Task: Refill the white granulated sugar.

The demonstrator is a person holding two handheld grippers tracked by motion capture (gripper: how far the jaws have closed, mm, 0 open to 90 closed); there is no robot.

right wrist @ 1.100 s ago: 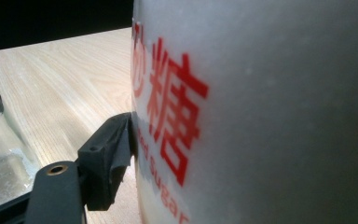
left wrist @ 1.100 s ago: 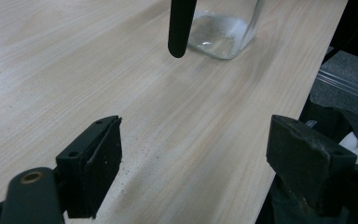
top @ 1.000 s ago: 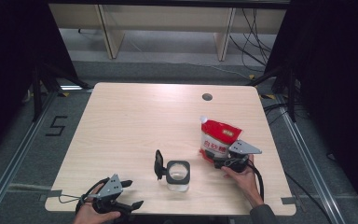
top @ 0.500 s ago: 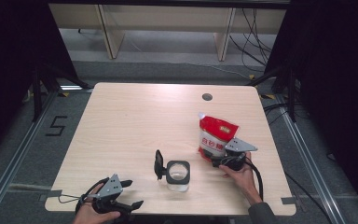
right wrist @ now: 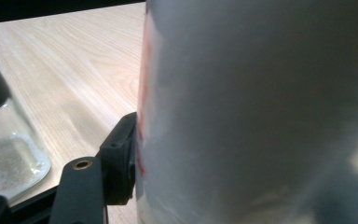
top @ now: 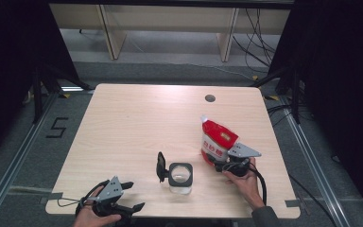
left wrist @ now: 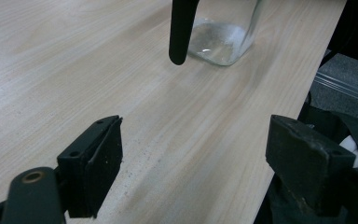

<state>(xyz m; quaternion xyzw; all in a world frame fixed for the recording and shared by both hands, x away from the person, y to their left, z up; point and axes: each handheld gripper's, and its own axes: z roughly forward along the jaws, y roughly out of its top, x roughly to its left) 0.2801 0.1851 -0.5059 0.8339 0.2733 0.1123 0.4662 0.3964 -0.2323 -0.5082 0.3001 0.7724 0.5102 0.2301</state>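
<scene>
Table [top: 137, 123]: pale wood, bare apart from a glass jar and a red-and-white pouch, both near my edge.
Pouch [top: 216, 141]: stands upright at the right, just in front of my right hand, with its spout corner up. Compared with a second ago it sits a little more upright and closer to my gripper.
Jar [top: 180, 176]: clear glass with a black rim, lid [top: 160, 166] flipped open to its left, a little white powder at the bottom; it stands just left of the pouch.
Right gripper [top: 220, 163]: my jaws have just been closing around the pouch's lower part; one pad lies against its side, so I judge the grasp nearly made.
Left gripper [top: 128, 196]: spread wide, holding nothing, resting at the near edge.
Meaning: next comes lifting and tipping the pouch towards the jar.
</scene>
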